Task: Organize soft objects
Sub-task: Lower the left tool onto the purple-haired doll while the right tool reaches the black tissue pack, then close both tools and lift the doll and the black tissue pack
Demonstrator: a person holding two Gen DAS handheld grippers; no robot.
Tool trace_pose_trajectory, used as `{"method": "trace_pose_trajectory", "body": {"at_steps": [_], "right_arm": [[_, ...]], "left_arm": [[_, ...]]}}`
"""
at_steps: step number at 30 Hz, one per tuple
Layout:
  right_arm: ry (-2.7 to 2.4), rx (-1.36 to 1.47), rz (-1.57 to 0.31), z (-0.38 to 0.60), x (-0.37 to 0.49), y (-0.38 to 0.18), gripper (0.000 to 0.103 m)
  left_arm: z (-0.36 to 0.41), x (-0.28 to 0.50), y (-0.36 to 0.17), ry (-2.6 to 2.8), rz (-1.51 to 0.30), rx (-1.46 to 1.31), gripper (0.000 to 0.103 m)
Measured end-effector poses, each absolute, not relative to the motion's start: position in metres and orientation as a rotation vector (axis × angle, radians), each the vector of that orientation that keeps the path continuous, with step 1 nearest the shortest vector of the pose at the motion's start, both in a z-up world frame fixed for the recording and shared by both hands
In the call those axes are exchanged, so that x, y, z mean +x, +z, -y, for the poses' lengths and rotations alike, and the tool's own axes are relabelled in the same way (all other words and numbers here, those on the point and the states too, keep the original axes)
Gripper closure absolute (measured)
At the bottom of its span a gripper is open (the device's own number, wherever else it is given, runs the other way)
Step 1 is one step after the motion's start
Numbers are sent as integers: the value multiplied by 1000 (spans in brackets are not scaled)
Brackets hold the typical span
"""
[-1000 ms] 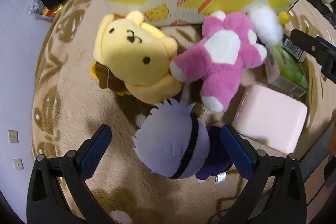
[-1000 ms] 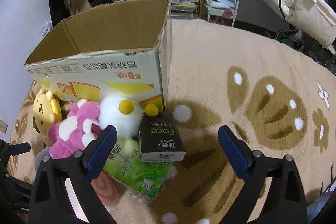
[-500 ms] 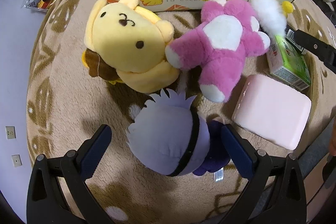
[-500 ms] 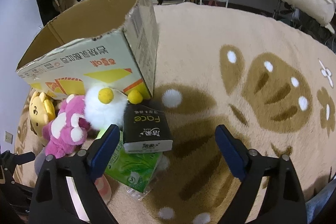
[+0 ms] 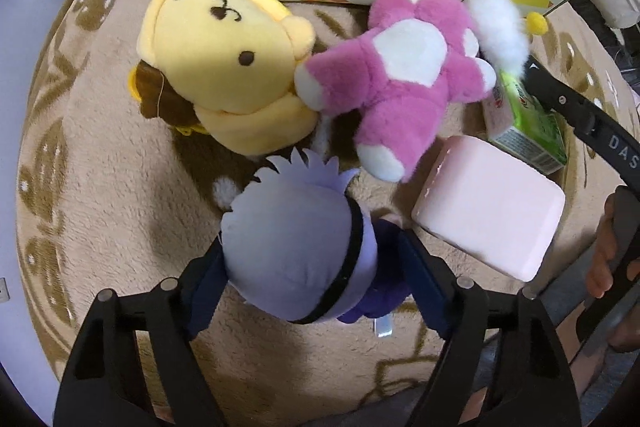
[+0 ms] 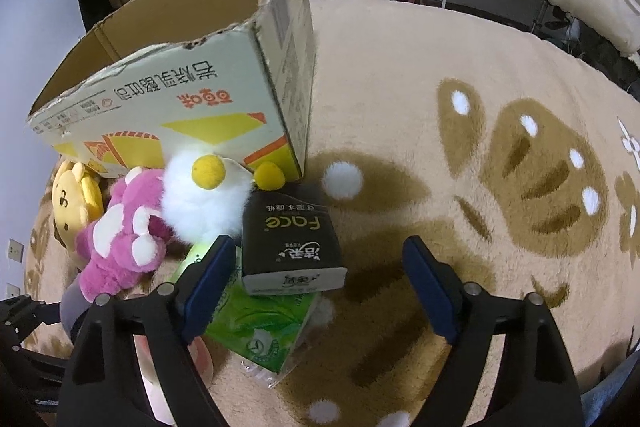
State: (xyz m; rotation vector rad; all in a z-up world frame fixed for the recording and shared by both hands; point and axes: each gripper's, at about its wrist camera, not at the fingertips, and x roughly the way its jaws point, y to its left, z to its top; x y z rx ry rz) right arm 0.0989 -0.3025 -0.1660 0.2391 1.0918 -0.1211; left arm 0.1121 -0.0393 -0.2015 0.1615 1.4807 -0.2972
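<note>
Left gripper (image 5: 312,263) clamped on lavender plush doll (image 5: 298,247), lower centre of the left wrist frame; right gripper (image 6: 316,287) spread wide, holding nothing.

Doll rests on the rug (image 5: 100,187), below the yellow plush (image 5: 224,67) and pink plush (image 5: 404,75); the cardboard box (image 6: 180,99) stands open in the upper left of the right wrist frame. Risk, judged: pads bite only the soft round head, so stuffing may compress and the doll slide out on lifting. Dangling body could snag the pink block (image 5: 488,215) beside it.
</note>
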Motion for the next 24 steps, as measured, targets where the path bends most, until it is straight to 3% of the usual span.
{"method": "trace_pose_trajectory", "body": {"at_steps": [6,10,24], "right_arm": [[-74,263,-1085,294,97,-164,50],[-65,262,-1085,293,97,-162,51],[-50,267,-1002,294,72,-136,51]], "left_arm": [[39,113,-199,-290,-1460,157,30],[42,102,-187,-286,-1428,170,38],[50,77,-141,-287,-1290,214,41]]}}
